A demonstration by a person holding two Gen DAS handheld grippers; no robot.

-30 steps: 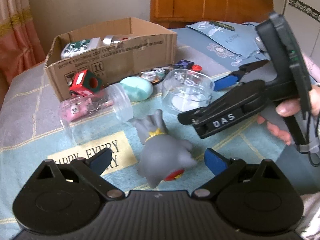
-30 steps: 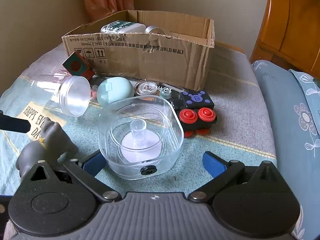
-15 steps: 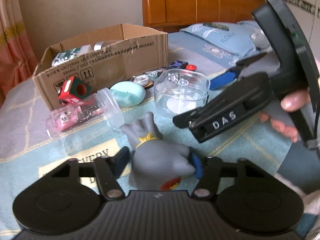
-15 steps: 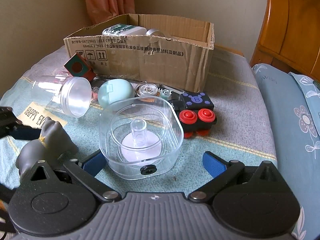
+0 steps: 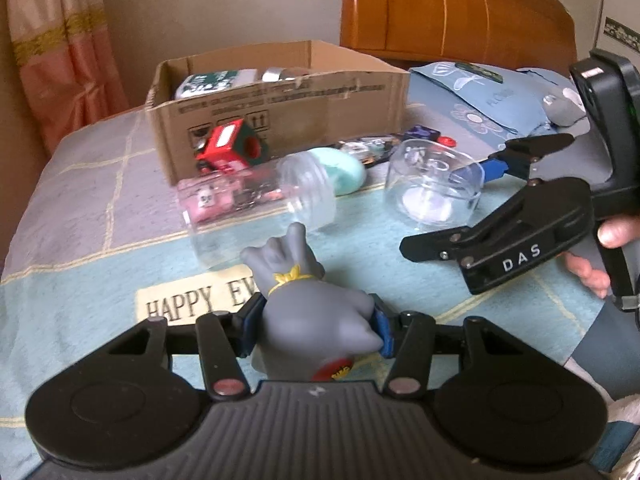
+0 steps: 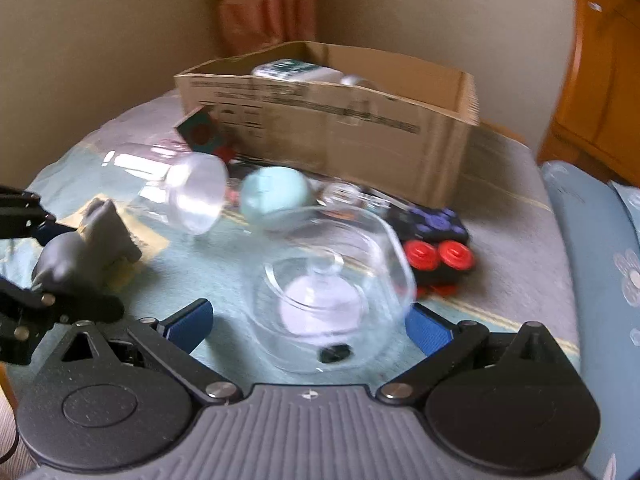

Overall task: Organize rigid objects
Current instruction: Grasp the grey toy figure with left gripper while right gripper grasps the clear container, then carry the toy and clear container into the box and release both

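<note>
Grey toy (image 5: 312,320): rubbery-looking, likely light and slightly yielding — between the left gripper (image 5: 316,330) pads, jaws closing on its body.
Right gripper (image 6: 308,324): jaws wide, clear dish (image 6: 328,284) between them, untouched.
Surface: soft blue quilt (image 5: 100,288).
Far: cardboard box (image 5: 288,108) — probable destination; curtain (image 5: 60,48), wooden headboard (image 5: 452,12).

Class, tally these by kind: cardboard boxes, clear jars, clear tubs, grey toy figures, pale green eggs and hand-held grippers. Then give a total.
Cardboard box: 1
Clear jar: 1
Clear tub: 1
Grey toy figure: 1
Pale green egg: 1
Grippers: 2 (left gripper, fingers closing on that figure; right gripper)
Total: 7
</note>
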